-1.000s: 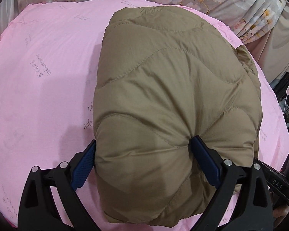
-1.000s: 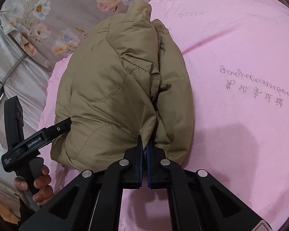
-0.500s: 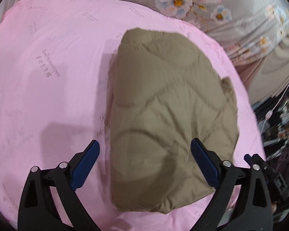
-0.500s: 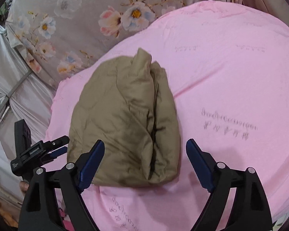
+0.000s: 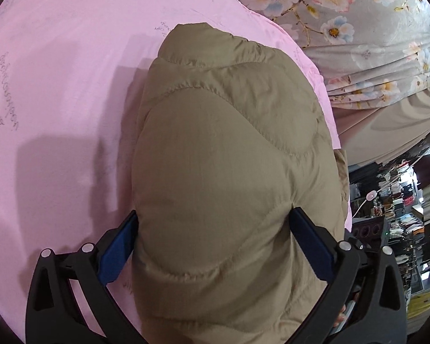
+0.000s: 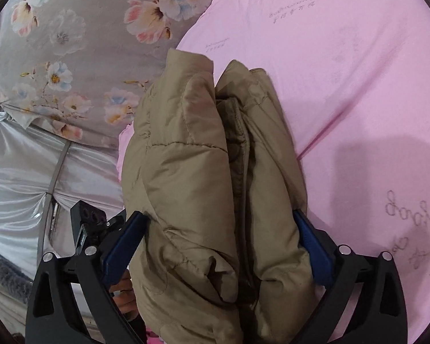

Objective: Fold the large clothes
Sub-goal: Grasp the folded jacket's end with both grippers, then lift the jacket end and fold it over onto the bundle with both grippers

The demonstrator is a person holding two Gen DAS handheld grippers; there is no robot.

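A folded tan quilted puffer jacket (image 5: 229, 157) lies on a pink sheet (image 5: 57, 86). My left gripper (image 5: 215, 246) is wide open, its blue pads astride the near end of the bundle and touching its sides. In the right wrist view the jacket (image 6: 192, 172) shows its folded layers and collar end. My right gripper (image 6: 220, 243) is also wide open, its jaws astride the opposite end of the bundle, pads against the fabric. The left gripper's body (image 6: 89, 229) shows at the lower left of the right wrist view.
The pink sheet (image 6: 344, 71) covers a round surface. A grey floral cloth (image 5: 358, 28) hangs beyond its far edge. Silver satin fabric (image 6: 20, 172) lies to the left in the right wrist view. A cluttered dark area (image 5: 401, 215) sits at the right past the sheet's edge.
Both open grippers, drawn back from the jacket half a second ago, have moved in over its two ends. One second ago the right gripper was shut on the jacket's edge.
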